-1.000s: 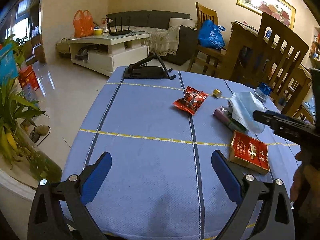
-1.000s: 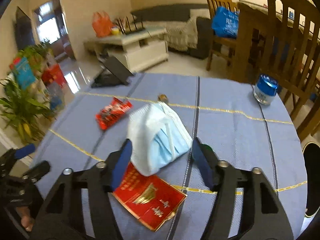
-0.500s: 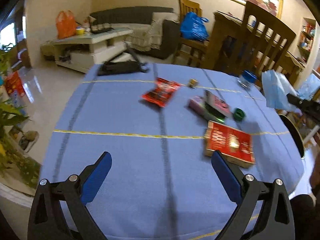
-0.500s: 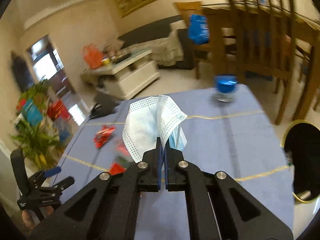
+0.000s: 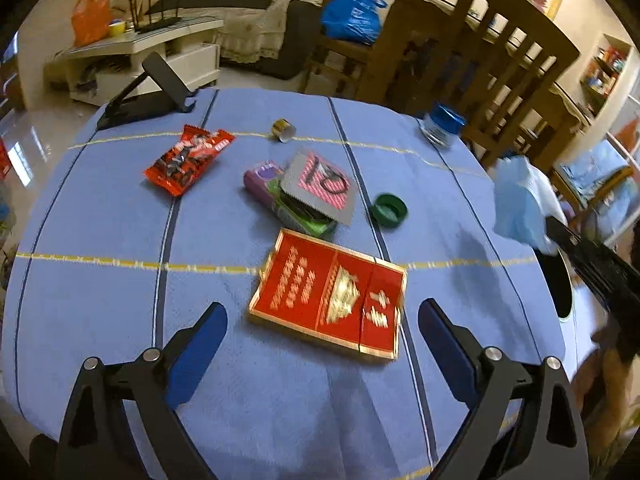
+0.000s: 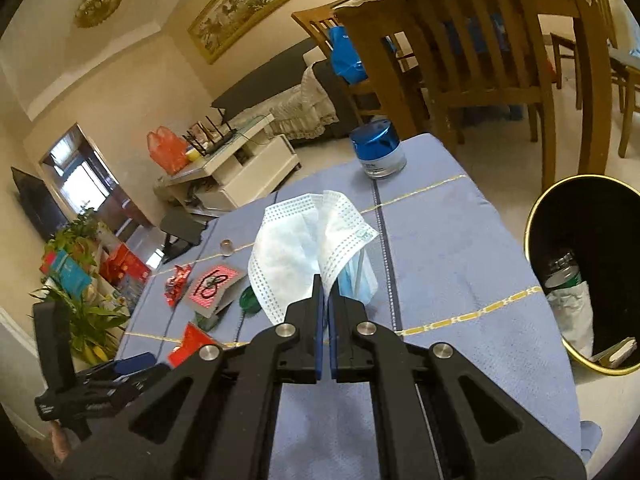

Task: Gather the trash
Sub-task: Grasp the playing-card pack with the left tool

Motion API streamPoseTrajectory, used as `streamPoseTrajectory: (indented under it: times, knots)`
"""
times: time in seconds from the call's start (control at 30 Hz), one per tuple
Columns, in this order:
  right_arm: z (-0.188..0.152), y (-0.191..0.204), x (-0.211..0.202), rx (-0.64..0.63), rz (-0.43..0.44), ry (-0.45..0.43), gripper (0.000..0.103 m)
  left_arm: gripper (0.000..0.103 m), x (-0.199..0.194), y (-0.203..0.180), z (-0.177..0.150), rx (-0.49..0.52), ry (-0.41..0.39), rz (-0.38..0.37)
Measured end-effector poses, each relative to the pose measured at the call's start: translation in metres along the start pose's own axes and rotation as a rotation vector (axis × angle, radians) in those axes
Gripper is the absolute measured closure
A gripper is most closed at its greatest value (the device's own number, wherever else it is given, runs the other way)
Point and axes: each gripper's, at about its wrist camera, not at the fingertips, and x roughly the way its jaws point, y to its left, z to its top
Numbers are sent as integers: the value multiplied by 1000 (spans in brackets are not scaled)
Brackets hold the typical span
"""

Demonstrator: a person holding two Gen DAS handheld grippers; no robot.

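Note:
My right gripper (image 6: 326,292) is shut on a pale blue face mask (image 6: 308,248), held above the blue tablecloth (image 6: 440,248); the mask (image 5: 516,204) also shows at the right of the left wrist view. A black trash bin with a gold rim (image 6: 588,276) stands beside the table's right edge. My left gripper (image 5: 320,332) is open and empty above a flat red box (image 5: 328,294). A red snack wrapper (image 5: 188,158), a green bottle cap (image 5: 389,210) and a purple-green packet under a grey card (image 5: 304,194) lie on the cloth.
A blue-lidded jar (image 5: 442,128) and a small gold roll (image 5: 283,130) sit far on the table, with a black stand (image 5: 152,96) at the back left. Wooden chairs (image 6: 480,60) crowd the far right side. The bin holds a bottle (image 6: 562,276) and scraps.
My right gripper shut on the mask, lifted it off the table and swung it right toward the bin. My left gripper moved right, over the red box, still open.

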Motion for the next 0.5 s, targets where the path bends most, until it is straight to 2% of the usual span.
streamPoseTrajectory:
  times: [0.13,0.27,0.37,0.4,0.47,0.5]
  knots:
    - [-1,3,-5,2,21,-6,101,12,14,-5,32,36,21,12]
    - [0,4,-8,10,32,-17,101,22,40,-28,71,211,36,105]
    - [1,3,-10,13,36,-22,101,26,64,-32,82,275,71,187]
    - [1,2,-10,14,35,-22,101,27,69,-32,83,282,84,194]
    - [1,0,-10,16,37,-22,101,38,78,-29,84,290,115,200]
    - [1,0,-10,17,38,-23,101,38,81,-30,85,303,118,215]
